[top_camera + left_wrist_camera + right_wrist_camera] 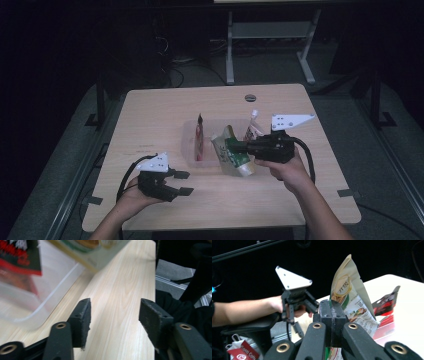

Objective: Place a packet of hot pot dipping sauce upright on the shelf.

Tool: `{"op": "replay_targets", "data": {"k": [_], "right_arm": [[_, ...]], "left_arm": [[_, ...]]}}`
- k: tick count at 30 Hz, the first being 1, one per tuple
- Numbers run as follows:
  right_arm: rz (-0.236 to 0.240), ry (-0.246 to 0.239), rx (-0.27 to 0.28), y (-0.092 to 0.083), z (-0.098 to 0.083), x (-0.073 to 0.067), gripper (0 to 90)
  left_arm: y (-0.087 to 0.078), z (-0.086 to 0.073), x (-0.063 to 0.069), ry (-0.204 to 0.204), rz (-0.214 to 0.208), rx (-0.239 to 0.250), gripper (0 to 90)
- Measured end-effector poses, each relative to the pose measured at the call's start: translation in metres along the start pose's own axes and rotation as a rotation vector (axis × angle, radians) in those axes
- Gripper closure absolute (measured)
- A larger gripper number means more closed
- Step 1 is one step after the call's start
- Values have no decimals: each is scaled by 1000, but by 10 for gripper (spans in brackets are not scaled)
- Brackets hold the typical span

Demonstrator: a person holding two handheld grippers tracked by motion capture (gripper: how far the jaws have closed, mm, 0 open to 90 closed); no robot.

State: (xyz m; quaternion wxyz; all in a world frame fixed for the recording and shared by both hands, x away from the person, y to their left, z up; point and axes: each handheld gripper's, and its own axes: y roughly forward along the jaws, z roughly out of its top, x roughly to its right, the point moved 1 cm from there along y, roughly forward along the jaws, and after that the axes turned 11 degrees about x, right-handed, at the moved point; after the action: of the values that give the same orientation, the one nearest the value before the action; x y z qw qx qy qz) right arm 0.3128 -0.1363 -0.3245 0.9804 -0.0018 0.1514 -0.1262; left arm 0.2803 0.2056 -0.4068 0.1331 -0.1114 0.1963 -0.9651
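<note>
In the high view, a pale wood-grain table (150,110) with rounded corners carries a clear plastic tub (189,145) near its middle. Inside the tub a dark red packet (200,137) stands on edge. At the tub's right side the right gripper (234,145) pinches a glossy cream and green pouch (235,160), its jaws pressed together on the pouch's upper part; the pouch hangs tilted over the tub's right side. Just behind it a pink and white packet (251,129) pokes up. The left gripper (182,183) rests in the left hand (131,197), below and left of the tub and well apart from it, jaws spread with nothing between them. The table is bare to the left of the tub and along its far edge, save for a small round grommet (250,97).

In the left gripper view, the two black jaws stand apart, their foam pads (86,322) fuzzy and worn at the edges, with bare wood grain between them. The tub's (50,300) frosted wall with its rounded corner lies to the upper left, the red packet (20,257) blurred inside it, and the pouch (100,255) hangs above the tub's rim. The table edge runs close on the right.

In the right gripper view, the jaws are shut flat on the crinkled pouch (348,297), which rises to a point above them. Beyond, the left gripper (298,302) carries a grey three-cornered plate. The red packet (387,302) leans right of the pouch.
</note>
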Motion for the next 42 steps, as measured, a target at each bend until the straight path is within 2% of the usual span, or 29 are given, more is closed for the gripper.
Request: {"op": "replay_targets", "data": {"k": [5,6,8,10,16,22,33,42], "right_arm": [[-41,-7,7,4,10,8,900],[-55,-5,10,5,12,10,900],[-67,4,20,5,15,14,900],[-84,10,29,6,17,18,900],[-114,15,41,10,22,28,900],[-146,22,37,11,20,38,900],[-187,37,18,17,10,55,900],[-228,47,-7,22,-1,65,900]], "left_arm": [[-4,-4,-8,-9,40,-14,333],[-5,-6,-10,1,48,-26,318],[-5,-9,-13,-3,60,-41,286],[-6,-12,-15,-10,75,-53,282],[-13,-17,-23,-41,108,-41,272],[-19,-21,-26,-49,133,-43,266],[-24,-28,-28,-62,146,-63,261],[-23,-29,-27,-73,136,-72,260]]}}
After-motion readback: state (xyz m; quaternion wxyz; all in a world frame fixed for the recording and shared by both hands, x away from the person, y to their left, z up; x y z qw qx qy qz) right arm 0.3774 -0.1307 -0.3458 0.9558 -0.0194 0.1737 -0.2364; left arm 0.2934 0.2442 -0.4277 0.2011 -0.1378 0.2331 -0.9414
